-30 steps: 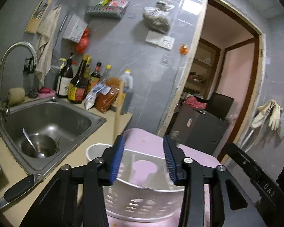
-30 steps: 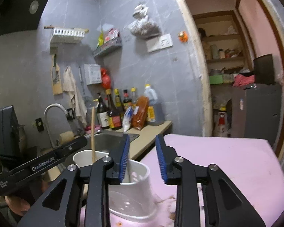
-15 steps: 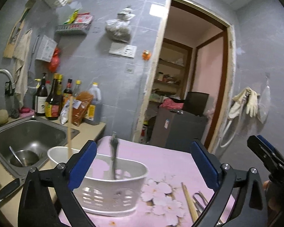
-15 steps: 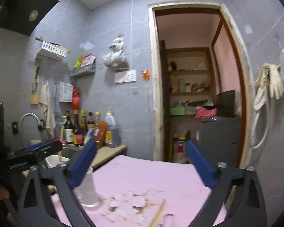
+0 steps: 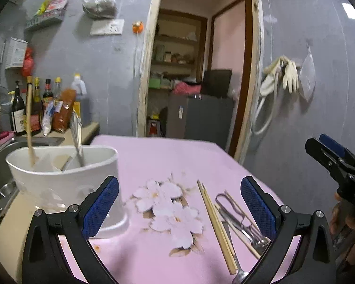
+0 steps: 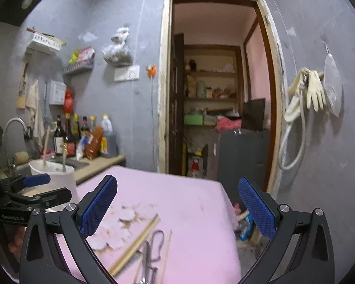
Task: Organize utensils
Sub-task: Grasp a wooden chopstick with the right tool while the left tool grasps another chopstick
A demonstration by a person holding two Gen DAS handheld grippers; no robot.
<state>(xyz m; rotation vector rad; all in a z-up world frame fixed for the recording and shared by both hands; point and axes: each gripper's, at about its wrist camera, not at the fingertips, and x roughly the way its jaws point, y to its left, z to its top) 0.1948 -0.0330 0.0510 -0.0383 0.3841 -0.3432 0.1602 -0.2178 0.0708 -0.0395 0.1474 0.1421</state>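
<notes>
A white utensil holder (image 5: pixel 66 177) stands at the left of the pink table (image 5: pixel 168 156); it holds a wooden stick (image 5: pixel 29 118) and a metal utensil (image 5: pixel 77 139). It also shows in the right wrist view (image 6: pixel 53 175). Chopsticks (image 5: pixel 216 224) and metal utensils (image 5: pixel 241 222) lie loose on the table at the right; they also show in the right wrist view, chopsticks (image 6: pixel 136 243) and metal utensils (image 6: pixel 151 253). My left gripper (image 5: pixel 178 208) is open and empty above the table. My right gripper (image 6: pixel 177 208) is open and empty above the loose utensils.
A steel sink (image 5: pixel 2 163) and a counter with bottles (image 5: pixel 35 108) lie left of the table. A doorway (image 5: pixel 196 75) with a dark cabinet (image 5: pixel 198 116) is behind. Gloves (image 5: pixel 286 75) hang on the right wall.
Both grippers opened from nearly shut to wide and pulled back from the holder toward the right. A metal utensil now stands in the holder. The loose utensils came into view.
</notes>
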